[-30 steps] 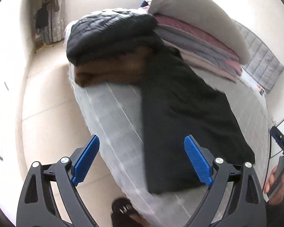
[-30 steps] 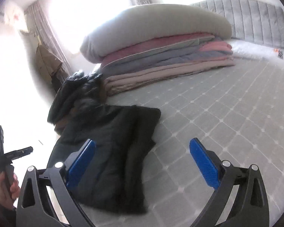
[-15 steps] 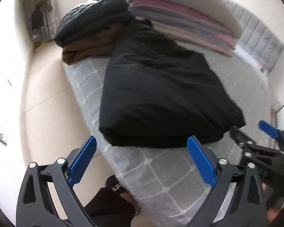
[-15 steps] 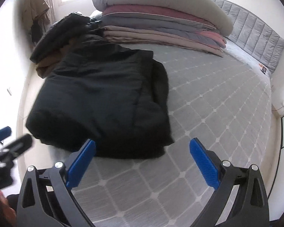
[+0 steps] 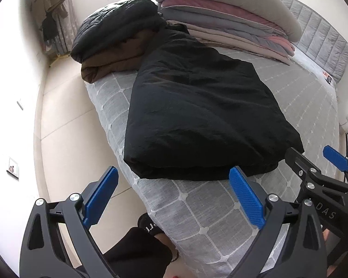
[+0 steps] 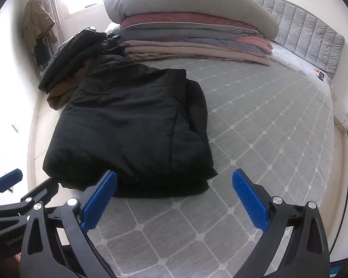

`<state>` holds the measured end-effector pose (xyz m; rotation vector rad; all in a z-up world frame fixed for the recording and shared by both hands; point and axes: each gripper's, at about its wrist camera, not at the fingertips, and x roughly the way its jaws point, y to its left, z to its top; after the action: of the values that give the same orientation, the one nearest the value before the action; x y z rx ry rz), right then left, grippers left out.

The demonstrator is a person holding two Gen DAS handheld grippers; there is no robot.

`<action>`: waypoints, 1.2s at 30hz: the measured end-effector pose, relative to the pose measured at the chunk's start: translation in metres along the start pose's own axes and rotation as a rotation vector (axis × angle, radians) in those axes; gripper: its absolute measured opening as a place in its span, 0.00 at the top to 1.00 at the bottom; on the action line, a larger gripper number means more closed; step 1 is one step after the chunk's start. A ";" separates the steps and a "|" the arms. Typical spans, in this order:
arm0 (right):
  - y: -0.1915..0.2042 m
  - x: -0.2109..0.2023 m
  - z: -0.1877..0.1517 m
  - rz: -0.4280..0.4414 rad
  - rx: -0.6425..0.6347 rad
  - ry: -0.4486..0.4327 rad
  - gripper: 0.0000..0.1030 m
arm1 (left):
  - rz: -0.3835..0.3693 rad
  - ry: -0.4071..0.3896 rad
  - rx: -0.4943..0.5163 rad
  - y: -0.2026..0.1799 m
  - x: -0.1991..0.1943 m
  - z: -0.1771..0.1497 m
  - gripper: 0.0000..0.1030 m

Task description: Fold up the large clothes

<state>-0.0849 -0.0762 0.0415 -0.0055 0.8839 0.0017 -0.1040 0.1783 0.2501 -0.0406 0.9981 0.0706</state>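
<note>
A: What's nearest the jaws?

B: Both sets of jaws are spread wide and pinch nothing. The left gripper point(image 5: 171, 199) and right gripper point(image 6: 174, 201) hang over the near edge of the bed point(image 6: 255, 139), bare quilted cover between the blue pads.

A: And the garment?

B: The black padded coat point(image 5: 197, 120) lies just beyond the jaws, already doubled into a thick long slab, its near folded edge just ahead of the left jaws and ahead-left of the right ones.

A: Which step, then?

B: I judge 1 fold is done and the next is due: each gripper should pinch a near corner and carry that edge toward the far end.

A: Farther off?

B: Past the coat, a folded black puffer jacket point(image 5: 118, 34) sits on a brown garment point(image 5: 99, 69), beside a stack of folded quilts point(image 6: 197, 41) near the headboard point(image 6: 313, 34).
</note>
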 end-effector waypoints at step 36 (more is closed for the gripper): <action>0.002 -0.004 0.001 0.028 0.024 0.002 0.07 | 0.050 -0.016 0.016 0.002 -0.006 0.000 0.10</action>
<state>-0.0870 -0.0738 0.0449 0.0292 0.8860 0.0172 -0.1075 0.1804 0.2554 -0.0003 0.9832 0.1081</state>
